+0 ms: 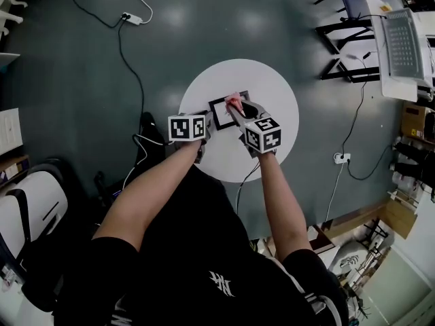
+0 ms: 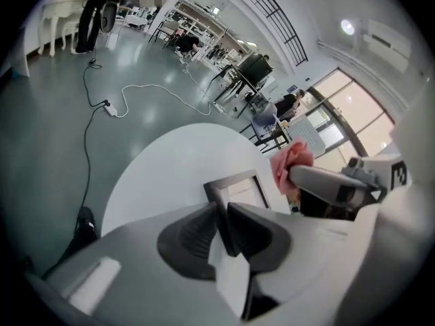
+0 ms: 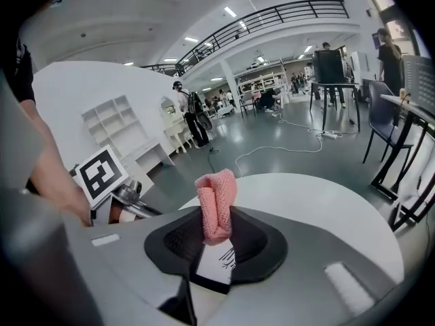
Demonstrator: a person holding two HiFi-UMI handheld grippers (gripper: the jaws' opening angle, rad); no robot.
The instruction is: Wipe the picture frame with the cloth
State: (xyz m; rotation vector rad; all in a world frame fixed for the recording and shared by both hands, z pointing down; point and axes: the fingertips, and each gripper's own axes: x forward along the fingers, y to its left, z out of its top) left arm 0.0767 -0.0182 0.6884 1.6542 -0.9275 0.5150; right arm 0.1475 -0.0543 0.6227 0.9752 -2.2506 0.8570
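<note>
A black picture frame (image 1: 224, 112) with a white inside lies on the round white table (image 1: 272, 87). My left gripper (image 1: 206, 122) is shut on the frame's near left edge; in the left gripper view the frame (image 2: 238, 187) runs out from between the pads (image 2: 255, 233). My right gripper (image 1: 236, 111) is shut on a pink cloth (image 1: 233, 102), held over the frame's right part. In the right gripper view the cloth (image 3: 216, 206) stands up between the jaws with the frame (image 3: 216, 263) just below it. Whether cloth and frame touch is hidden.
The table stands on a grey floor with cables (image 1: 129, 53) and a power strip (image 1: 132, 19) at the far left. A desk with a laptop (image 1: 401, 43) and black chair legs (image 1: 340, 39) is at the far right. Boxes and clutter (image 1: 408, 182) line the right side.
</note>
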